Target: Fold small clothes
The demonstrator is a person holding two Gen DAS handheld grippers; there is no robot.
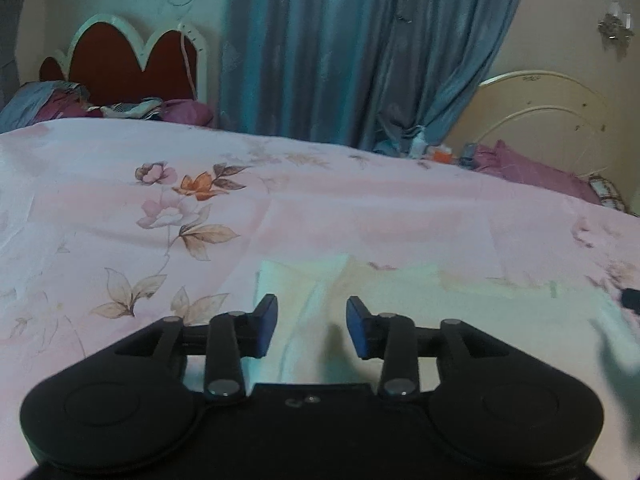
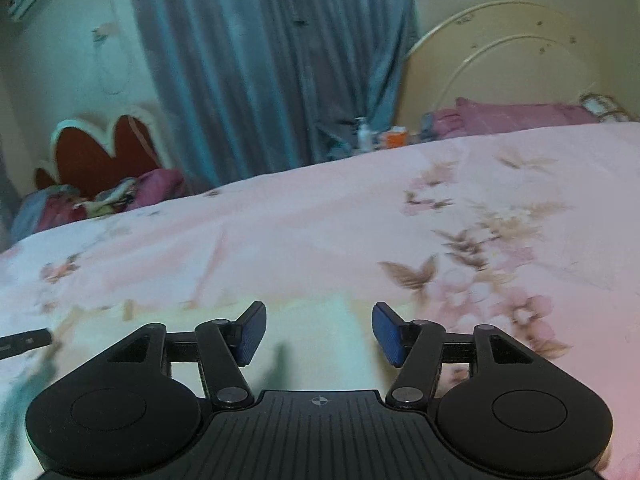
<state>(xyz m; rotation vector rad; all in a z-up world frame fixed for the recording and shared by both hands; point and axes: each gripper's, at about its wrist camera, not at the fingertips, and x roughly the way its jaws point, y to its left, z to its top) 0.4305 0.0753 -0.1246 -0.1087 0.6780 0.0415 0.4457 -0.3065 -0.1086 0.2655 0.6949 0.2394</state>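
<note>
We see a wide bed (image 1: 360, 208) spread with a pink flowered sheet, and blue curtains (image 1: 344, 48) hanging against the pale wall behind it. A red scalloped headboard (image 1: 128, 68) stands left of the curtains, a cream arched headboard (image 1: 540, 120) to the right, purple pillows (image 1: 536, 172) below it.

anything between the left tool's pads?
Nothing gripped: the left tool is open, and its wrist view shows only the pale mint-white cloth on the pink floral bedsheet below the gap.
</note>
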